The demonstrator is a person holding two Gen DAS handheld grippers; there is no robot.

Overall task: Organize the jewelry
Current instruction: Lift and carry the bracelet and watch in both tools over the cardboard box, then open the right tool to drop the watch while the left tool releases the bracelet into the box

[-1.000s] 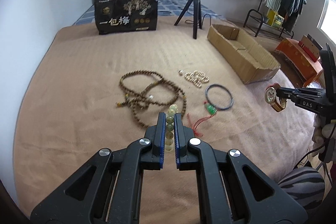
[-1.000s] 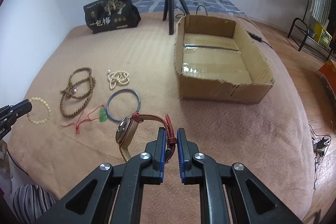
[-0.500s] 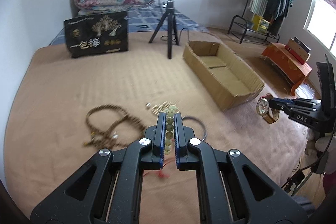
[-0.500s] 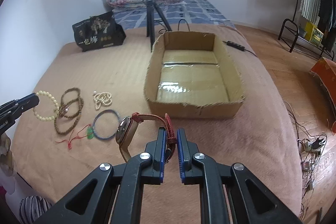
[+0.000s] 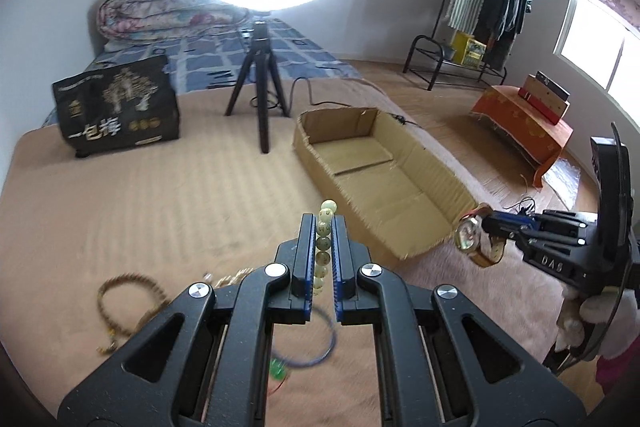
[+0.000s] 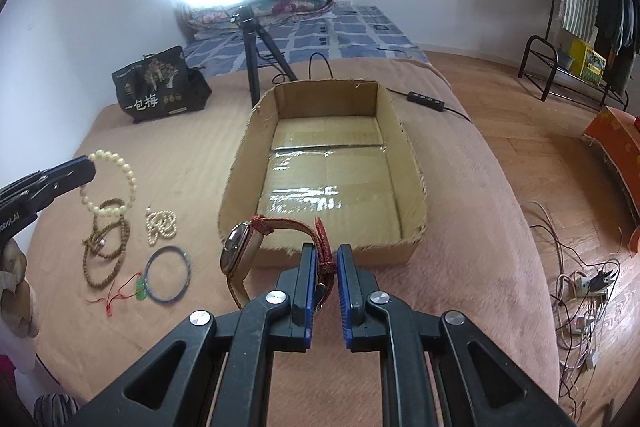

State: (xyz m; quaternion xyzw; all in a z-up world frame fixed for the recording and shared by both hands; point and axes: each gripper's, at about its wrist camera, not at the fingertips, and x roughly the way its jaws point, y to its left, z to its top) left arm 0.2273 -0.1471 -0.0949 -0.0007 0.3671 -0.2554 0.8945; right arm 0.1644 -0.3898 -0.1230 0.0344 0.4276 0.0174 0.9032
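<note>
Carrying both pieces toward the cardboard box (image 6: 326,163) on the bed: the left tool (image 5: 320,259) pinches the pale bead bracelet (image 5: 323,243), the right tool (image 6: 325,275) pinches the watch (image 6: 240,247) strap. Next, each needs lowering inside, then release.
</note>
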